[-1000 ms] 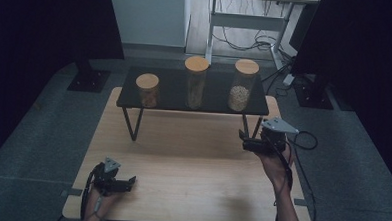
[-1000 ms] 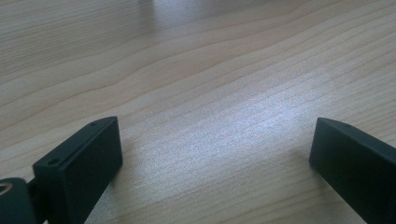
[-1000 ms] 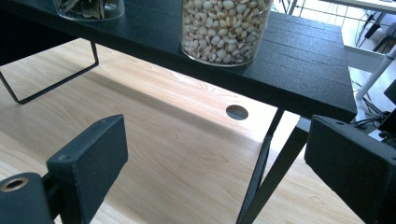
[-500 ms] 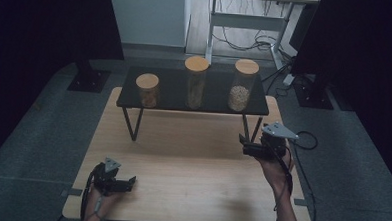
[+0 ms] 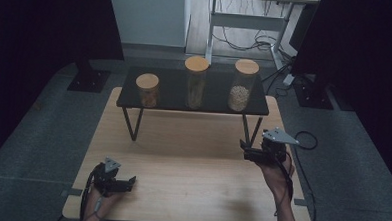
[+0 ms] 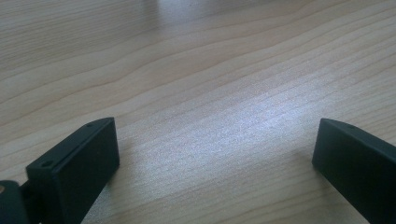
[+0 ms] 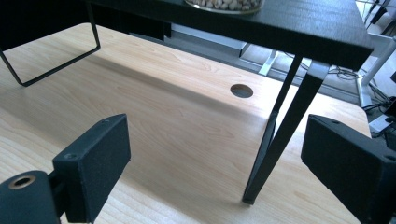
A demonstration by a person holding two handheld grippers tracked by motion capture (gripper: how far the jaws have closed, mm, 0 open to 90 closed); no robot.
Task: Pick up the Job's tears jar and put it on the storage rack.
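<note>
A: At the lower right of the high view, the right gripper (image 5: 243, 151) is held above the wooden table (image 5: 191, 165), just in front of the right legs of the black shelf (image 5: 175, 87). Jaws spread, nothing between them; they have just been closing a little.

B: Confirmed from the right gripper view: the right gripper (image 7: 215, 163) has both pads apart, with the slanted shelf leg (image 7: 280, 135) standing beyond the gap, untouched. A round cable hole (image 7: 242, 90) sits in the tabletop past it.

A: Nearest jar?

B: The jar of pale kernels (image 5: 241, 87), cork-lidded, upright on the shelf's right end, upper centre-right of the high view. Well apart from the gripper, above and behind it. Its base shows at the top edge of the right gripper view (image 7: 224, 4).

A: Other jars: tall middle jar (image 5: 196, 80) at shelf centre, short jar (image 5: 147, 90) at the shelf's left end. Both upright, lids on.

B: Left gripper (image 5: 131, 181), lower left of the high view, lies low on the table. In the left gripper view its jaws stand wide over bare wood (image 6: 205, 93), holding nothing.
</note>
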